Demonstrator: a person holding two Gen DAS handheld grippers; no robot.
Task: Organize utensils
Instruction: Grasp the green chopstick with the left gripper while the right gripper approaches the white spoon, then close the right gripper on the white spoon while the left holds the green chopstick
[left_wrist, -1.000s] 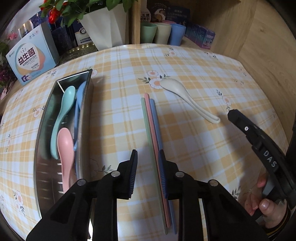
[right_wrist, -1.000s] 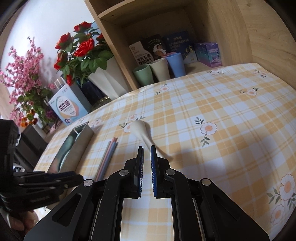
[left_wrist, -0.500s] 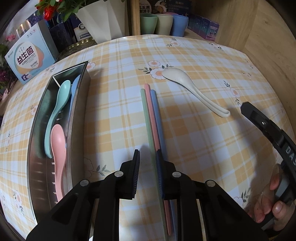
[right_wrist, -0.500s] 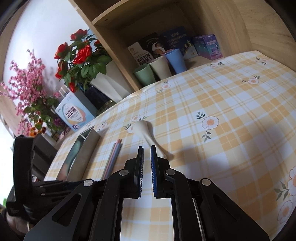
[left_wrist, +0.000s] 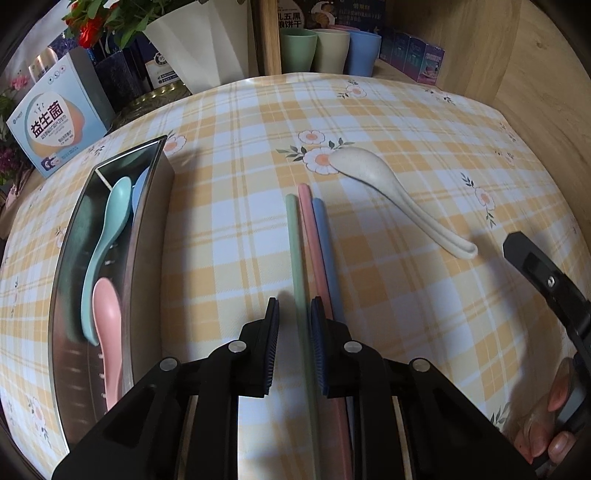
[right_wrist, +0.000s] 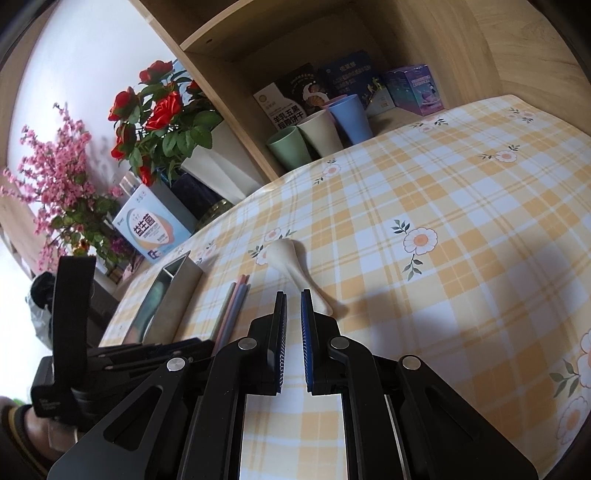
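The near ends of the three chopsticks are disappearing under the left tool (left_wrist: 293, 314), so their full length is going unseen; the green chopstick (left_wrist: 295, 243) is running between the tool's fingers, which are standing slightly apart on either side of it with gaps showing, not yet clenched on it, while the pink chopstick (left_wrist: 309, 229) and blue chopstick (left_wrist: 323, 236) are lying just beside it toward the desk's right side. Compared with a second ago, the left tool's fingers are sitting closer together and now bracketing only the green stick. The right tool (right_wrist: 293, 295) is keeping its narrow gap, gripping nothing, hovering just short of the cream spoon (right_wrist: 291, 264), whose handle end is partly hiding behind one finger. The left wrist view is showing the inside of the metal tray (left_wrist: 147, 236) near the desk's left edge, with a teal spoon (left_wrist: 107, 236), a pink spoon (left_wrist: 107, 325) and a partly hidden blue spoon (left_wrist: 139, 188); the right wrist view is showing only the tray's outer wall. The checked cloth on the desk (right_wrist: 461, 229) is filling both views.
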